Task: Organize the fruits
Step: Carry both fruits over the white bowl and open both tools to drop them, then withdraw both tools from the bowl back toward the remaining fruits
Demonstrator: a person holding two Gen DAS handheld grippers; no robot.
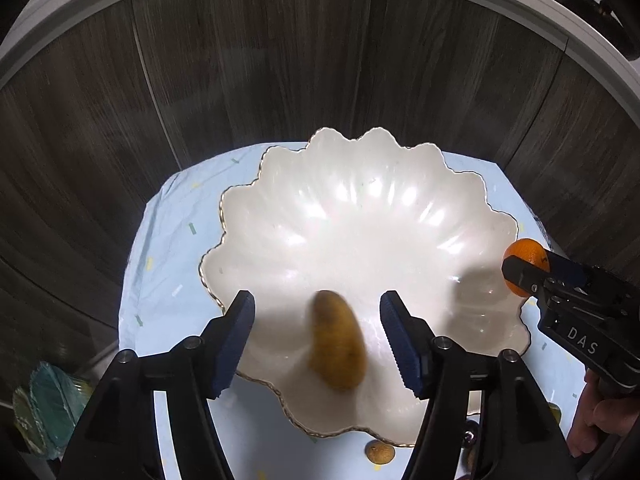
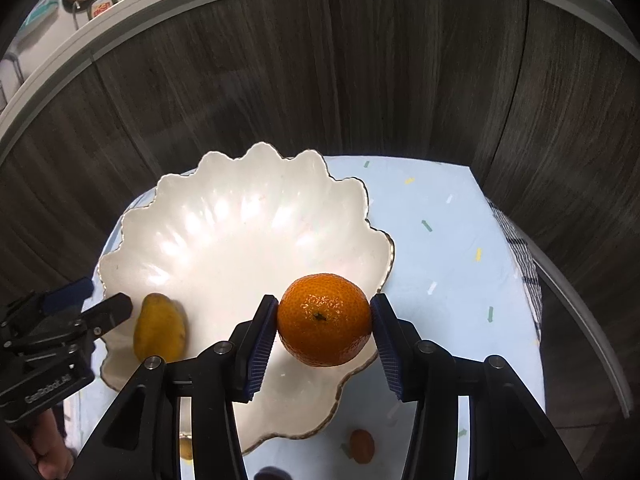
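A wide, glossy white ceramic bowl with a scalloped, gold-edged rim [image 1: 256,188] [image 2: 132,216] sits on a table covered by a pale blue cloth with small coloured flecks [image 1: 168,248] [image 2: 448,240], in front of dark wood-grain panels [image 1: 280,60].

The left hand-held gripper [image 1: 318,330] [image 2: 102,300] hangs over the near side of the bowl with its blue-padded fingers spread apart. A yellow-brown, elongated fruit, blurred in the left wrist view, [image 1: 338,344] [image 2: 160,328] lies inside the bowl between and below those fingers, and neither pad touches it.

The right hand-held gripper [image 2: 324,340] [image 1: 524,270] pinches a round orange mandarin with a dimpled skin [image 2: 324,318] [image 1: 524,250] between its ribbed blue pads, one pad pressed to each side. The mandarin hangs over the bowl's near right rim.

On the cloth in front of the bowl lies a small brownish-orange round fruit [image 2: 362,446] [image 1: 380,451].
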